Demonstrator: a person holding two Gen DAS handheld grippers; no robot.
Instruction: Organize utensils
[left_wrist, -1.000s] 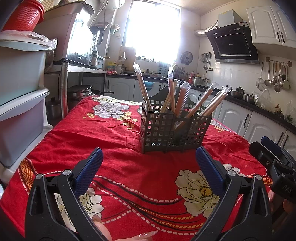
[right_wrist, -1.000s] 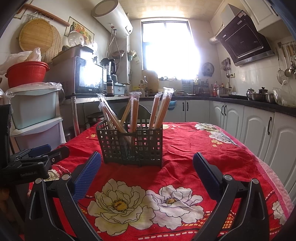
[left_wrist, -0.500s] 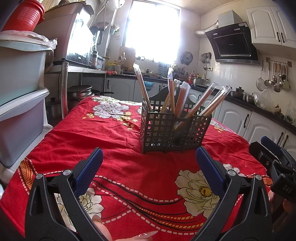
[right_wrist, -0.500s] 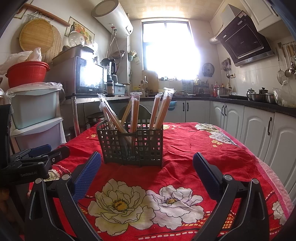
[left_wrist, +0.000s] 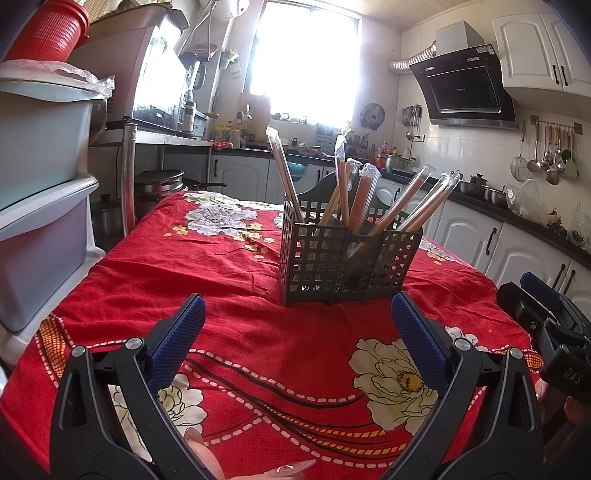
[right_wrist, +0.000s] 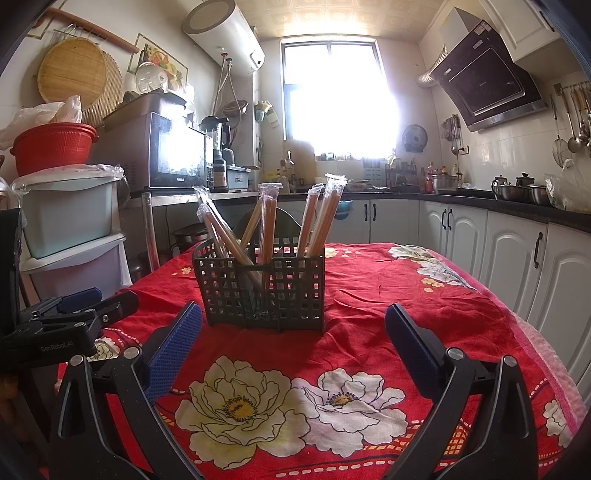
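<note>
A dark grey slotted utensil basket (left_wrist: 347, 264) stands on the red flowered tablecloth (left_wrist: 221, 280); it also shows in the right wrist view (right_wrist: 262, 291). Several plastic-wrapped chopstick pairs (left_wrist: 364, 197) stand upright or leaning in its compartments, also seen in the right wrist view (right_wrist: 267, 221). My left gripper (left_wrist: 297, 332) is open and empty, a little short of the basket. My right gripper (right_wrist: 293, 338) is open and empty, also just in front of the basket. Each gripper shows at the edge of the other's view.
Stacked plastic drawers (left_wrist: 40, 206) with a red colander stand at the table's left. Kitchen cabinets (right_wrist: 517, 266) and a counter with pots run along the right. A microwave (right_wrist: 170, 151) sits behind. The tablecloth edge (right_wrist: 546, 354) drops off on the right.
</note>
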